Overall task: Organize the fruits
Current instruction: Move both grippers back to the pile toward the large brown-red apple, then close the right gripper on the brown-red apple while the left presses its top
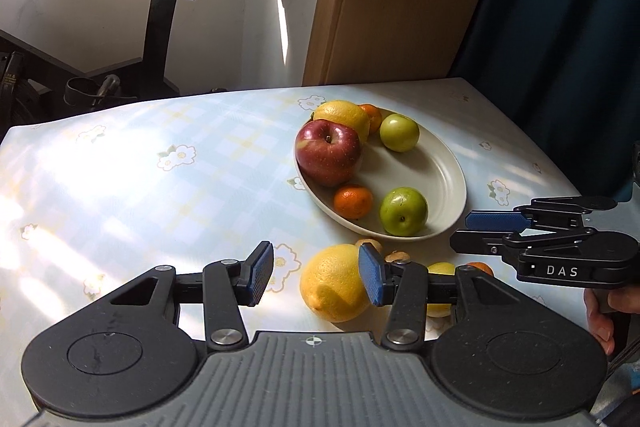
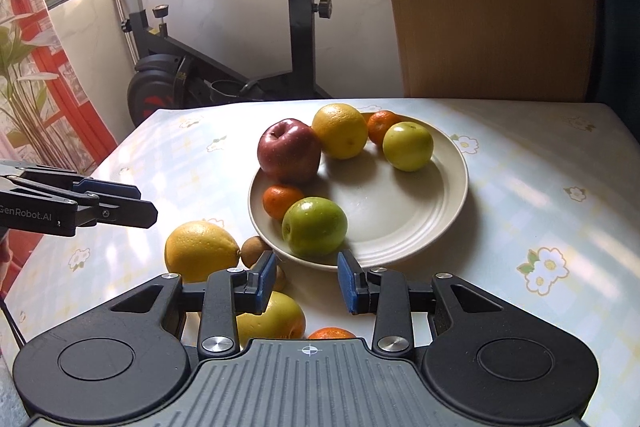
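Though unfilled at centre, plate (image 2: 440, 227) ringed with fruit.

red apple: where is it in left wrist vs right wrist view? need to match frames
Left wrist view: the red apple sits centre frame, on the left edge of the white plate, against the large yellow citrus behind it.
Right wrist view: the red apple is centre, slightly left, on the plate's far-left rim, beside the same citrus.
Shared landmark: the white plate.
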`<state>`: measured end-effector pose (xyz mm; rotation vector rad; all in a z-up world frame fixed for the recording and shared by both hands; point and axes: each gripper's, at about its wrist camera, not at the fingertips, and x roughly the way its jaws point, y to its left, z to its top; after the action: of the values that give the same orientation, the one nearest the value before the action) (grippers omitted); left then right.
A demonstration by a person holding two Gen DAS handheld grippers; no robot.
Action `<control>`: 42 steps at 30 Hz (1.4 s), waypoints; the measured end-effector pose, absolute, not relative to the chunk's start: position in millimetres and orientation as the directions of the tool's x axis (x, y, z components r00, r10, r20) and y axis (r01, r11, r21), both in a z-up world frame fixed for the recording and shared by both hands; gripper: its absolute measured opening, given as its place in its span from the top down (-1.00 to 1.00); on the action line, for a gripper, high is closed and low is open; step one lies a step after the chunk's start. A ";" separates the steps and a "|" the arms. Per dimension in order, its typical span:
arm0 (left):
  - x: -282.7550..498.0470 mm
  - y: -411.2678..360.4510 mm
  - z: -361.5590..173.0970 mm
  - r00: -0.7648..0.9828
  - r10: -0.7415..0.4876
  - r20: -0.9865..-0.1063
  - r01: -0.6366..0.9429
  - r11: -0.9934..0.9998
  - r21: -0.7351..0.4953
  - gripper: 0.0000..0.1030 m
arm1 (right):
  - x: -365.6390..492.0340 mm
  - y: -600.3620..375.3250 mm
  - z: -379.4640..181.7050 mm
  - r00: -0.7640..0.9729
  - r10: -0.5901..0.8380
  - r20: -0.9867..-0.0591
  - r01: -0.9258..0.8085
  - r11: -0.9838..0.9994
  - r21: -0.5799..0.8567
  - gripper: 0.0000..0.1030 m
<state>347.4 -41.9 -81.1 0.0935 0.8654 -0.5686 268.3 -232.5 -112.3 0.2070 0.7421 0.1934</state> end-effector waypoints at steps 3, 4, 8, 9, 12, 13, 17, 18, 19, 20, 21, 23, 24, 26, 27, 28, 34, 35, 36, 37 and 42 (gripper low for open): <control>341.6 -33.1 -79.1 0.508 -0.436 -0.743 0.491 0.855 -0.166 0.04 | 265.8 -224.8 -110.1 0.717 0.270 -0.643 -0.121 0.956 0.267 0.37; 339.5 -29.5 -78.2 0.509 -0.434 -0.744 0.484 0.859 -0.169 0.04 | 264.3 -220.5 -109.1 0.715 0.281 -0.640 -0.131 0.953 0.272 0.37; 328.2 -13.0 -76.7 0.532 -0.389 -0.752 0.443 0.885 -0.145 0.04 | 257.0 -203.1 -109.8 0.700 0.322 -0.637 -0.183 0.944 0.276 0.37; 325.5 -7.8 -77.3 0.531 -0.386 -0.754 0.430 0.890 -0.153 0.04 | 254.3 -198.0 -109.5 0.690 0.337 -0.641 -0.204 0.940 0.274 0.37; 317.2 6.1 -78.9 0.524 -0.392 -0.756 0.403 0.896 -0.186 0.05 | 249.1 -191.4 -107.7 0.675 0.360 -0.645 -0.234 0.932 0.276 0.37; 313.9 8.8 -78.9 0.525 -0.391 -0.756 0.399 0.897 -0.187 0.05 | 247.4 -190.8 -106.6 0.675 0.360 -0.644 -0.237 0.932 0.273 0.37; 304.1 15.2 -76.9 0.536 -0.388 -0.750 0.389 0.902 -0.188 0.05 | 239.8 -192.7 -105.3 0.669 0.364 -0.647 -0.242 0.931 0.274 0.36; 302.7 16.3 -76.4 0.536 -0.391 -0.748 0.385 0.902 -0.195 0.05 | 239.1 -193.6 -106.7 0.661 0.372 -0.652 -0.245 0.928 0.281 0.35; 301.8 16.8 -76.3 0.536 -0.393 -0.747 0.382 0.902 -0.200 0.05 | 238.4 -193.0 -107.6 0.652 0.379 -0.657 -0.250 0.925 0.285 0.29; 300.2 16.6 -76.3 0.536 -0.393 -0.747 0.377 0.903 -0.205 0.05 | 237.3 -191.7 -109.1 0.637 0.385 -0.667 -0.260 0.923 0.285 0.19; 298.9 15.5 -76.0 0.539 -0.387 -0.748 0.372 0.906 -0.201 0.05 | 236.2 -190.1 -109.4 0.631 0.386 -0.673 -0.268 0.923 0.278 0.16; 295.2 12.4 -76.1 0.557 -0.364 -0.746 0.367 0.914 -0.172 0.05 | 232.0 -185.6 -108.6 0.621 0.394 -0.678 -0.294 0.919 0.264 0.06; 293.1 11.4 -76.3 0.562 -0.362 -0.744 0.370 0.914 -0.165 0.05 | 230.6 -184.1 -108.1 0.617 0.400 -0.678 -0.305 0.915 0.262 0.06; 290.7 8.7 -78.4 0.553 -0.373 -0.745 0.377 0.909 -0.176 0.05 | 227.6 -180.5 -107.4 0.613 0.405 -0.678 -0.321 0.912 0.255 0.05; 289.9 7.5 -80.2 0.545 -0.380 -0.748 0.379 0.907 -0.185 0.05 | 226.2 -179.4 -107.3 0.610 0.413 -0.677 -0.329 0.909 0.258 0.05; 288.9 7.0 -81.1 0.538 -0.385 -0.750 0.382 0.904 -0.190 0.05 | 225.4 -178.8 -107.6 0.607 0.419 -0.675 -0.334 0.905 0.261 0.04; 289.3 7.7 -88.8 0.512 -0.407 -0.756 0.378 0.898 -0.226 0.05 | 223.9 -171.1 -112.6 0.577 0.428 -0.696 -0.378 0.895 0.237 -0.01; 288.7 9.8 -90.1 0.504 -0.415 -0.757 0.374 0.896 -0.241 0.05 | 223.9 -170.8 -112.7 0.574 0.430 -0.697 -0.382 0.894 0.236 -0.01; 288.8 10.4 -91.1 0.499 -0.421 -0.758 0.373 0.893 -0.251 0.05 | 223.4 -169.5 -112.8 0.570 0.432 -0.699 -0.387 0.892 0.235 -0.01; 288.1 10.9 -92.4 0.492 -0.430 -0.757 0.373 0.890 -0.263 0.05 | 223.7 -168.4 -112.8 0.566 0.434 -0.701 -0.393 0.889 0.233 -0.04; 286.5 8.8 -96.9 0.468 -0.459 -0.755 0.377 0.876 -0.299 0.05 | 227.8 -158.3 -115.8 0.539 0.439 -0.719 -0.442 0.874 0.202 -0.15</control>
<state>286.5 8.8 -96.9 -0.0949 0.9547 -0.5140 227.8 -158.3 -115.8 -0.0042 0.8541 0.5237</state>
